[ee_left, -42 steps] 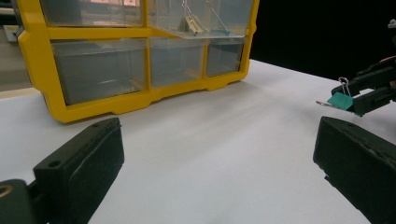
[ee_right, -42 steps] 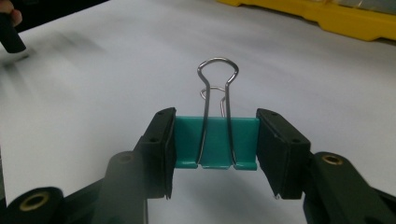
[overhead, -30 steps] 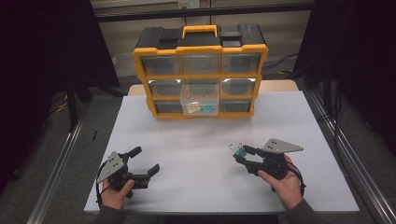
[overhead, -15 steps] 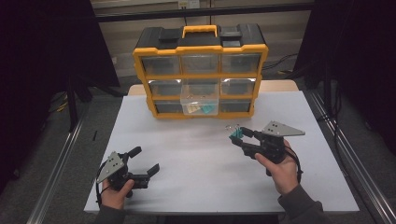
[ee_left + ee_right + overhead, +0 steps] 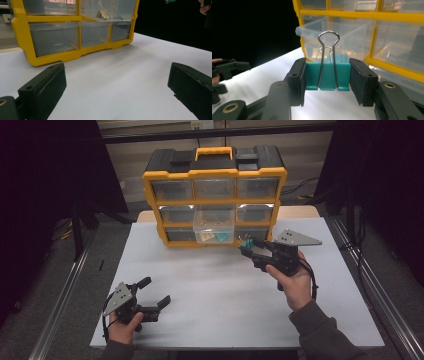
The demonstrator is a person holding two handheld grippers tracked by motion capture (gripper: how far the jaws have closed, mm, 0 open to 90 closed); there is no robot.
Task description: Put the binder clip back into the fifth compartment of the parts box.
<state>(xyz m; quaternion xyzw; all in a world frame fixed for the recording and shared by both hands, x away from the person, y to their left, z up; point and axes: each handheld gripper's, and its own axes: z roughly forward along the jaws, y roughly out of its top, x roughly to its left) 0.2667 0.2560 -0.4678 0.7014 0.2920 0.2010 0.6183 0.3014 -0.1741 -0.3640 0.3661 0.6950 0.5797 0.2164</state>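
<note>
A teal binder clip [image 5: 327, 75] with silver wire handles sits squeezed between the black jaws of my right gripper [image 5: 327, 81]. In the high view that right gripper [image 5: 246, 248] hangs above the table, close to the pulled-out clear drawer [image 5: 214, 231] of the yellow and black organizer [image 5: 215, 195]. The drawer [image 5: 332, 32] holds other clips, among them a teal one [image 5: 223, 237]. My left gripper [image 5: 156, 292] rests near the table's front left with its jaws wide apart and nothing between them. In the left gripper view its black pads [image 5: 46, 86] frame bare white table.
The white table [image 5: 220, 285] has free room across its middle. The organizer stands at the back edge with its other drawers closed. Metal rails [image 5: 370, 285] run along both sides of the table, and the surroundings are dark.
My right gripper has risen and moved away from the front, toward the open drawer, carrying the teal clip. The left gripper has stayed where it was.
</note>
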